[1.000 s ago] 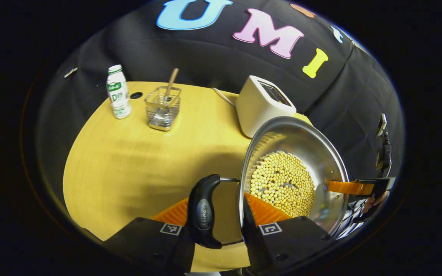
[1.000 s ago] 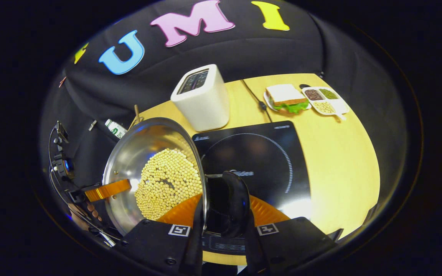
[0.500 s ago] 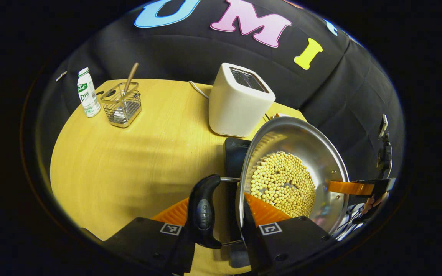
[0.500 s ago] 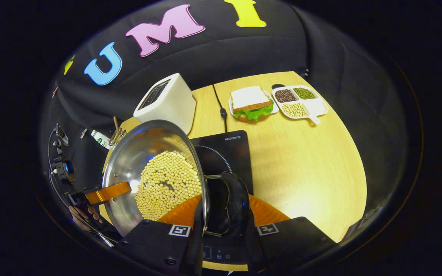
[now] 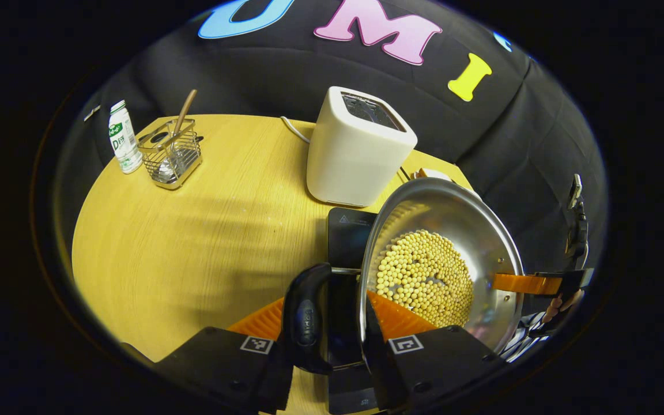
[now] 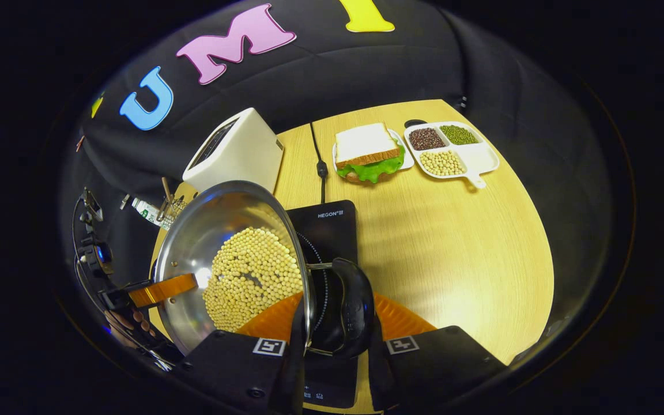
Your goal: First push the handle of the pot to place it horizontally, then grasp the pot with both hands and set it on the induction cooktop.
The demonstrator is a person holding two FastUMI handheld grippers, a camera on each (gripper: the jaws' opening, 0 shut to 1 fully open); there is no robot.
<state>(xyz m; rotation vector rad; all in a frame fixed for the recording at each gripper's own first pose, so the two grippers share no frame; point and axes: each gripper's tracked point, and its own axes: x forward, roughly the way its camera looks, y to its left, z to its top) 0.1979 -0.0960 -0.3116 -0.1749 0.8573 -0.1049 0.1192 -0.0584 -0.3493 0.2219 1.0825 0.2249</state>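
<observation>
In the left gripper view, the left tool (image 5: pixel 332 323) sits clamped on the near side handle (image 5: pixel 307 317) of the pot (image 5: pixel 470 225), one finger outside the handle loop and the other against the inside of the rim. The pot hangs in the air, full of pale beans (image 5: pixel 424 276), above the dark induction cooktop (image 5: pixel 348 242) on the yellow worktop (image 5: pixel 205 230). Across the pot, the other tool's finger (image 5: pixel 525 282) presses the far rim, with a hand (image 5: pixel 562 302) behind it. Beyond stand a white toaster (image 5: pixel 358 147), a wire basket (image 5: pixel 170 153) and a bottle (image 5: pixel 121 138).

In the right gripper view, the right tool (image 6: pixel 332 325) is closed on the opposite handle (image 6: pixel 352 308) in the same way, straddling rim and loop. The cooktop lies beneath this handle, its control strip near the bottom edge. A sandwich (image 6: pixel 369 153) and a divided tray (image 6: pixel 453 150) rest farther back, well apart from the cooktop.

The handle-pushing step looks finished; the step in hand is the two-handed carry. Next the pot must be centred over the cooktop's ring and lowered level, both tools descending together so the beans stay put, then both released once the base sits flat. Both tools point inward toward each other, roughly level, with the pot slung between them.
</observation>
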